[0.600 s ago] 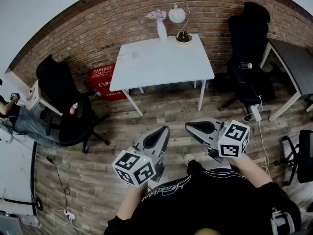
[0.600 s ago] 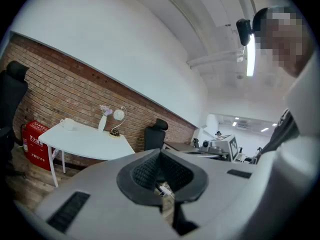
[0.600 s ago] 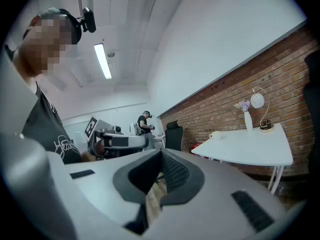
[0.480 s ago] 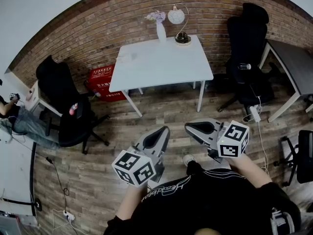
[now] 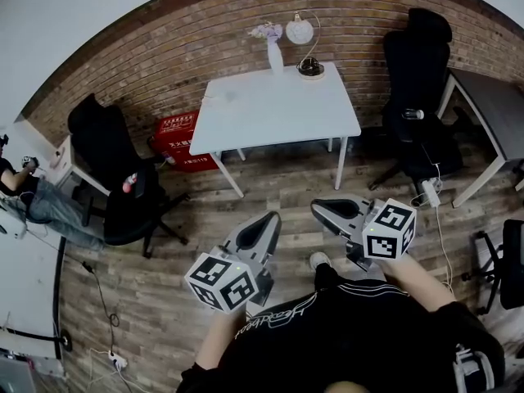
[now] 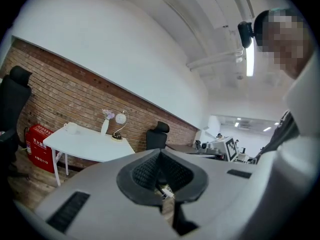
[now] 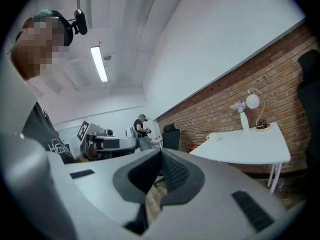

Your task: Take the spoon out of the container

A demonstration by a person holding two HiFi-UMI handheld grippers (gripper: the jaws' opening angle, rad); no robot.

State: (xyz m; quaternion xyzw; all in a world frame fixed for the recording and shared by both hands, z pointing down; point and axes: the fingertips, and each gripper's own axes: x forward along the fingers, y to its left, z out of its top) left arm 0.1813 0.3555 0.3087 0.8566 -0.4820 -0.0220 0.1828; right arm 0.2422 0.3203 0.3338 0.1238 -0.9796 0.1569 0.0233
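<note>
A white table (image 5: 278, 109) stands by the brick wall, well ahead of me. A small white cup-like container (image 6: 70, 128) sits on its left corner, also visible in the right gripper view (image 7: 212, 136). No spoon can be made out at this distance. My left gripper (image 5: 274, 217) and right gripper (image 5: 316, 209) are held close to my body above the wooden floor, far short of the table. Both are shut with nothing between the pads, as the left gripper view (image 6: 160, 153) and right gripper view (image 7: 160, 153) show.
A vase of flowers (image 5: 274, 51) and a round lamp (image 5: 307, 47) stand at the table's far edge. Black office chairs stand at left (image 5: 106, 170) and right (image 5: 417, 80). A red box (image 5: 176, 137) lies by the wall, a dark desk (image 5: 491, 113) is at right, and a seated person (image 5: 33, 203) is at far left.
The head view has shifted slightly, so the table sits a little lower and further right in the picture. Both grippers stay shut in about the same place.
</note>
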